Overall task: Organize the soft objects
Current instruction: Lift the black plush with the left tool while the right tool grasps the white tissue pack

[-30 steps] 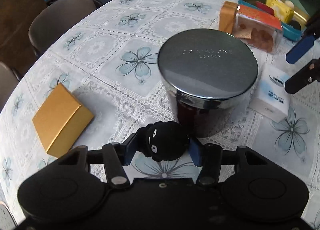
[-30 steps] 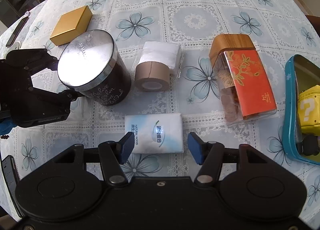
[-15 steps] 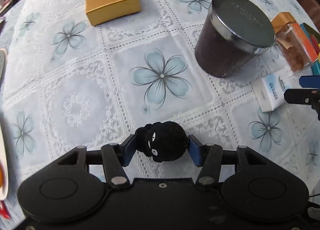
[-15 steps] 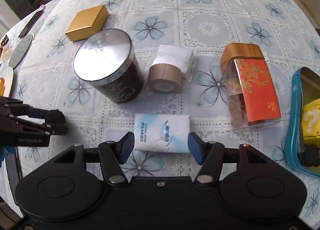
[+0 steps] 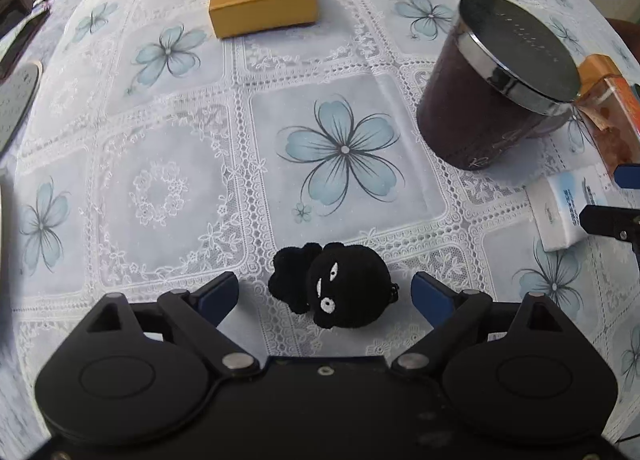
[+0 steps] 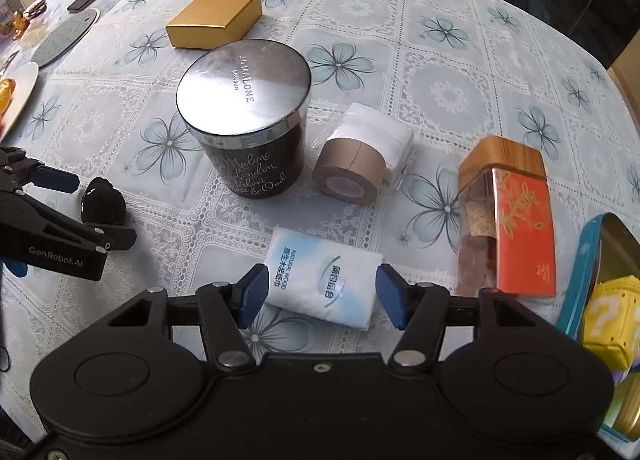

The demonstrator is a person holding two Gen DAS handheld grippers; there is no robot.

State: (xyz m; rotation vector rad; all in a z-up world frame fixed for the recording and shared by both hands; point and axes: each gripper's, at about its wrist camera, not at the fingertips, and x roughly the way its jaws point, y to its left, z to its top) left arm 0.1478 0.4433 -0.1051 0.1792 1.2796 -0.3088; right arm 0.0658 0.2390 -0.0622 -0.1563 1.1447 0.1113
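A black plush toy [image 5: 334, 290] with white eyes lies on the tablecloth between the fingers of my left gripper [image 5: 325, 294], which is open and not touching it. It also shows in the right wrist view [image 6: 102, 200], by the left gripper [image 6: 90, 210]. My right gripper [image 6: 320, 296] is open, its fingers on either side of a white tissue pack [image 6: 324, 278] lying on the table. A yellow question-mark plush cube [image 6: 610, 320] sits in a blue tin [image 6: 580, 280] at the right.
A dark candle jar with a silver lid [image 6: 248, 120] stands mid-table, with a tape roll [image 6: 348, 170] and a wrapped white pack [image 6: 380, 132] beside it. A gold box [image 6: 216, 18], a snack container with a wooden lid [image 6: 508, 212] and a plate [image 6: 18, 96] are also there.
My left gripper carried the plush toy away from the jar, lowered it to the tablecloth and opened, letting it go. My right gripper stayed open around the tissue pack.
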